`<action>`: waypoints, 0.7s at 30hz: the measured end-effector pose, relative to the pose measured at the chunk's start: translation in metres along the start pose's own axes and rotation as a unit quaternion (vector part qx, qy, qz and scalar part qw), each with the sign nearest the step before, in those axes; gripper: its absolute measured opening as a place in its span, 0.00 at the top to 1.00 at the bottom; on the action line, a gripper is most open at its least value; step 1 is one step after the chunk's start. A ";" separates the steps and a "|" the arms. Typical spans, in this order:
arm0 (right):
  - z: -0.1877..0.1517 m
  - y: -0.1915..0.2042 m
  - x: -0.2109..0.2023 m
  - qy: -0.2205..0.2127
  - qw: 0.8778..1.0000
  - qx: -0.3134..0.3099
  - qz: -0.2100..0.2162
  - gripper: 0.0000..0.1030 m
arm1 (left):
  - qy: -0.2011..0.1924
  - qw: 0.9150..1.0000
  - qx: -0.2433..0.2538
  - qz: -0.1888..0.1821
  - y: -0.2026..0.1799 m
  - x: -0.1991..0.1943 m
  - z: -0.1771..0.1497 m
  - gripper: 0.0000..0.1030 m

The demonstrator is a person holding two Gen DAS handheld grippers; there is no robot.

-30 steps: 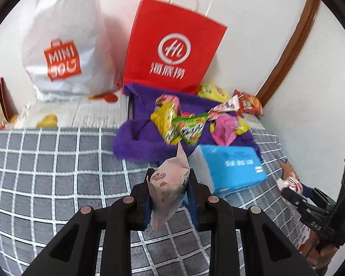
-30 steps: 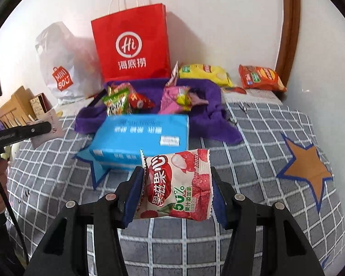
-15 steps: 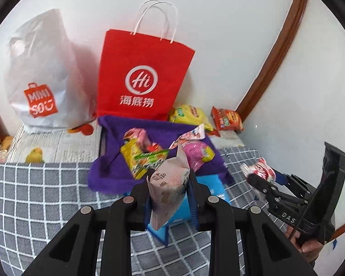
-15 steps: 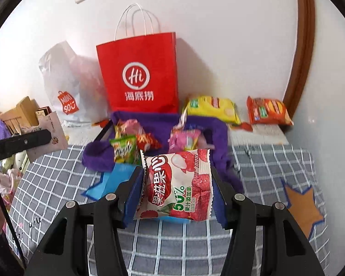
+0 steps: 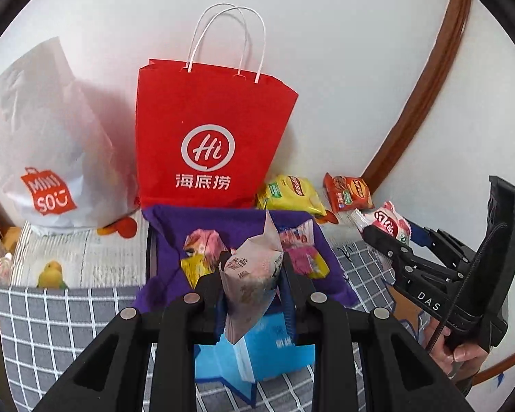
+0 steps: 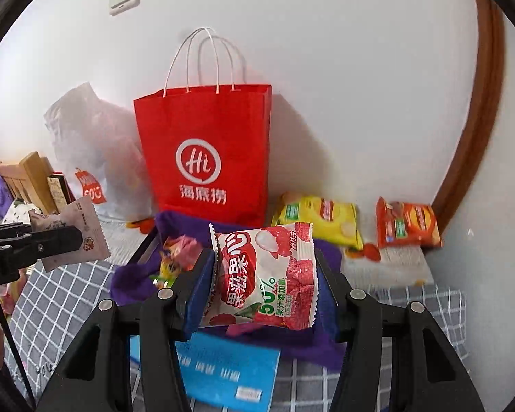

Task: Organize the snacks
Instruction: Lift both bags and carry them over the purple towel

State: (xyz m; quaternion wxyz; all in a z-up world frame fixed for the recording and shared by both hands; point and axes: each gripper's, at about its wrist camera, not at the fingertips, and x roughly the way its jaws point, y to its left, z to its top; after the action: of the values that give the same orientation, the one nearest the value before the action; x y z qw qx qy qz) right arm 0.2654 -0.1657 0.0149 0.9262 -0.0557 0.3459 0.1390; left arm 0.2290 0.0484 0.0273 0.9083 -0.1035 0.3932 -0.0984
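Left wrist view, left gripper (image 5: 252, 278) clamping pale pouch (image 5: 250, 274) edge-on, right gripper (image 6: 264, 288) squeezing lychee packet (image 6: 264, 278) crosswise

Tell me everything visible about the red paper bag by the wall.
The red paper bag stands upright against the white wall, mouth open, with two white twisted-cord handles standing up. Its front bears a white circled "Hi" logo above three white Chinese characters. It looks like smooth, lightly creased paper. Its base meets the purple cloth in front.

bright, even light | soft shadows on wall | fisheye bending, dark corners
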 end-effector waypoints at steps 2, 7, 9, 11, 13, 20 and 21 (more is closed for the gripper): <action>0.009 0.000 0.007 -0.001 1.000 -0.002 0.005 0.47 | 0.002 1.000 -0.005 -0.002 0.002 0.010 0.010 0.76; 0.022 0.000 0.026 -0.005 1.000 0.002 0.017 0.47 | 0.004 1.000 -0.012 -0.002 0.006 0.032 0.033 0.76; 0.023 -0.001 0.035 -0.002 1.000 0.007 0.025 0.47 | 0.007 1.000 -0.016 -0.003 0.009 0.041 0.039 0.76; 0.021 -0.002 0.045 0.001 0.999 0.014 0.034 0.47 | 0.011 1.000 -0.018 -0.003 0.013 0.051 0.042 0.76; 0.020 -0.003 0.059 0.017 0.999 0.014 0.047 0.47 | 0.014 1.000 -0.019 -0.002 0.019 0.061 0.041 0.76; 0.014 -0.021 0.083 0.043 0.998 0.021 0.029 0.47 | 0.040 0.998 -0.044 -0.004 0.044 0.088 0.032 0.76; 0.014 -0.025 0.087 0.047 0.998 0.027 0.027 0.47 | 0.041 0.998 -0.047 -0.004 0.047 0.089 0.032 0.76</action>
State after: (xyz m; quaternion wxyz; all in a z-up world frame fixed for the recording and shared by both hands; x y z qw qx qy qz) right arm 0.3439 -0.1678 -0.0313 0.9060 -0.0280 0.3943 0.1516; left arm 0.3171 0.0738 -0.0251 0.8852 -0.1433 0.4339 -0.0872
